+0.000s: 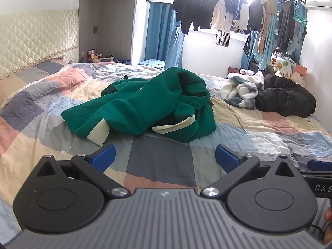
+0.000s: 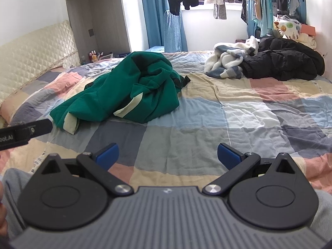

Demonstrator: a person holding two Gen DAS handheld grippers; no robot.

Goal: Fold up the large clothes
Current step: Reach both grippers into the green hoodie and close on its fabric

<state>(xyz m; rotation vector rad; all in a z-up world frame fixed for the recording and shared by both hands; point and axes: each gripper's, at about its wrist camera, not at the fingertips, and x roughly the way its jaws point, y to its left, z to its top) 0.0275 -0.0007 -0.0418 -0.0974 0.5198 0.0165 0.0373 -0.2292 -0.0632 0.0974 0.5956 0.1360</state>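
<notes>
Both claws, left gripper (image 1: pixel 165 157) & right gripper (image 2: pixel 168 155), are hanging wide, empty; green garment (image 1: pixel 143 105) is lying crumpled, prob. soft, heavy-ish; I'd be taking its cream-trimmed edge.

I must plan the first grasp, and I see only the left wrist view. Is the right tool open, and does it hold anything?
Observer: The right tool is open. Nothing is between its fingers, only the quilt ahead.
Operator: Does anything stick out of the green garment on the right tool's side?
Observer: Yes. A black strap end comes out of the green garment on its right and lies on the quilt.
Operator: What is beside the right tool's body?
Observer: A grey trouser leg shows at the lower left.
</notes>
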